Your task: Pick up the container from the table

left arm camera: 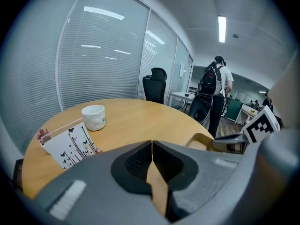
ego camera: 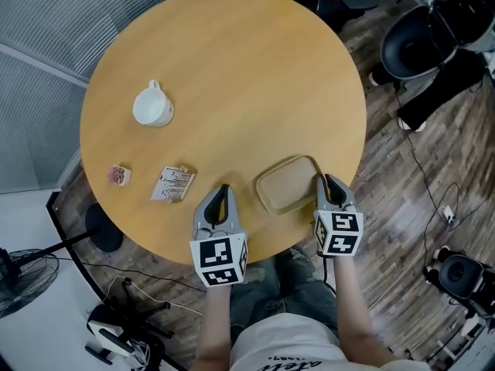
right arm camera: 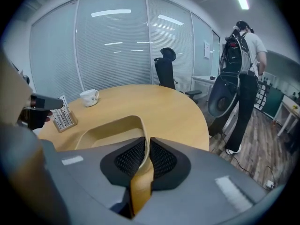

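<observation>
A shallow tan container (ego camera: 288, 185) lies near the front edge of the round wooden table (ego camera: 232, 60). My right gripper (ego camera: 323, 181) is at its right rim. In the right gripper view the gripper (right arm camera: 146, 144) is shut on the container's thin wall (right arm camera: 108, 130), which runs between the black pads. My left gripper (ego camera: 224, 190) rests over the table just left of the container, apart from it. Seen from its own camera, the left gripper (left arm camera: 152, 146) is shut with nothing held, and the container (left arm camera: 201, 140) shows to its right.
A white cup (ego camera: 152, 107) stands at the table's left. A printed card (ego camera: 173, 183) and a small pink packet (ego camera: 118, 175) lie left of my left gripper. A black office chair (ego camera: 414, 41) is beyond the table. A person with a backpack (right arm camera: 243, 64) stands on the right. A fan (ego camera: 19, 280) and cables are on the floor.
</observation>
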Demonstrator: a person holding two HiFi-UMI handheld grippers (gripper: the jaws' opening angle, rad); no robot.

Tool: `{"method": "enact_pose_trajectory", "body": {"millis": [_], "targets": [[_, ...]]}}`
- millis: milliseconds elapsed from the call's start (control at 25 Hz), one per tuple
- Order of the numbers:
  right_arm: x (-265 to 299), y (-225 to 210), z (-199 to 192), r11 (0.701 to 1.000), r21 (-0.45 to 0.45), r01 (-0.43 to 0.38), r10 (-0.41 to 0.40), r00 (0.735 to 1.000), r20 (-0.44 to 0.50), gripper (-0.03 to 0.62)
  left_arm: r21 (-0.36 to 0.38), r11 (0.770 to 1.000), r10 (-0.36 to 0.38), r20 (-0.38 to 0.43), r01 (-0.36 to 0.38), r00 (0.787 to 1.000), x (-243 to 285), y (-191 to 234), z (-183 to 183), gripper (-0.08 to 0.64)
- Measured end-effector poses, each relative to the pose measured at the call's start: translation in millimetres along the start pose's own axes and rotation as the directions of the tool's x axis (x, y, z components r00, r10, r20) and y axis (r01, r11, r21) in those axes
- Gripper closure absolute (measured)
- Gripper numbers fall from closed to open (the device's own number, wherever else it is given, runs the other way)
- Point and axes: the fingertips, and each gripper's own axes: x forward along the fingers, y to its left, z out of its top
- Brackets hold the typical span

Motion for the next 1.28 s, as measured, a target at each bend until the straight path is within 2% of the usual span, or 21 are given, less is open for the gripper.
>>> {"method": "enact_pose_trajectory", "body": {"millis": [320, 600, 960, 1280], "targets": [[-19.2, -2.3, 39.8, 1.0, -0.007, 0.017, -0.016, 0.996, 0.09, 0.532, 0.008, 1.0, 0.011, 0.071, -0.012, 0.997, -12.8, 1.4, 30.6, 0.56], [-43.7, -4.5, 82.4, 1.0, -0.001, 0.029, -0.028, 0.981, 0.194, 0.532, 0.015, 0.999, 0.033, 0.157, -0.036, 0.987, -28.0, 4.6, 65.5, 0.56], [-81.4, -7.3, 140.4, 0.999, -0.01, 0.041, -0.035, 0.94, 0.339, 0.532, 0.007, 0.998, 0.061, 0.275, -0.065, 0.959, -58.3, 3.9, 109.6, 0.56], [-114.6, -6.8, 184.6, 0.999, -0.026, 0.038, -0.022, 0.893, 0.449, 0.532, -0.011, 0.994, 0.107, 0.358, -0.111, 0.928, -88.7, 9.5, 135.4, 0.56]]}}
